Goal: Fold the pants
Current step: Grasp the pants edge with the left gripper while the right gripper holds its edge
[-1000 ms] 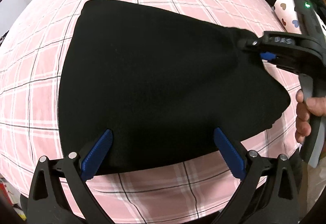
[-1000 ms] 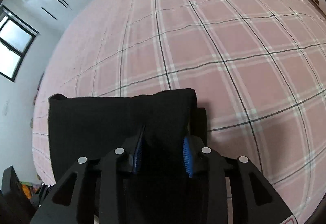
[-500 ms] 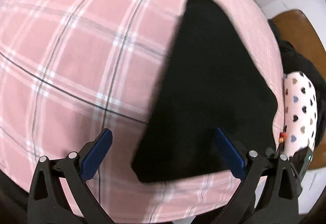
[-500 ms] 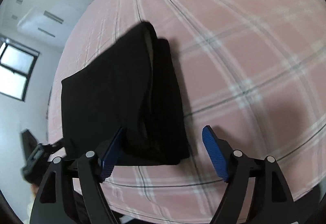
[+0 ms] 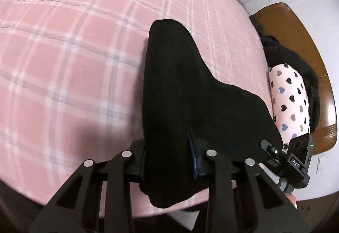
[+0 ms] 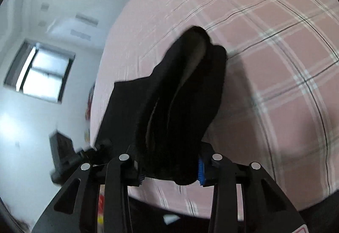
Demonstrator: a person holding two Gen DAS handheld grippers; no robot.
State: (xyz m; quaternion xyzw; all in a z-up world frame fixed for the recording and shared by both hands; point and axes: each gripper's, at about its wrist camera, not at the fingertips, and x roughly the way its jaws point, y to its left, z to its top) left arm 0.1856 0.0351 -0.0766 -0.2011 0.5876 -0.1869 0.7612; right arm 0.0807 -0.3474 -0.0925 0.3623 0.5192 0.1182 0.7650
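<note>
The folded black pants [image 5: 186, 93] hang lifted over the pink plaid bed [image 5: 63, 52]. My left gripper [image 5: 169, 161] is shut on the near edge of the pants, and the cloth hides its blue pads. In the right wrist view the pants [image 6: 182, 105] show stacked layers with a pale lining. My right gripper [image 6: 169, 171] is shut on their near end, with one blue pad [image 6: 200, 171] showing. The right gripper's body [image 5: 296, 161] shows at the lower right of the left wrist view.
A pink heart-print pillow [image 5: 290, 101] and dark clothes [image 5: 284, 52] lie at the bed's right edge by a brown wooden headboard [image 5: 307, 46]. A window [image 6: 40, 71] and white wall are left in the right wrist view. The bed's near edge runs below both grippers.
Both grippers were open around the pants half a second ago and have closed on them. The pants have risen off the bed and bunched between the two grippers.
</note>
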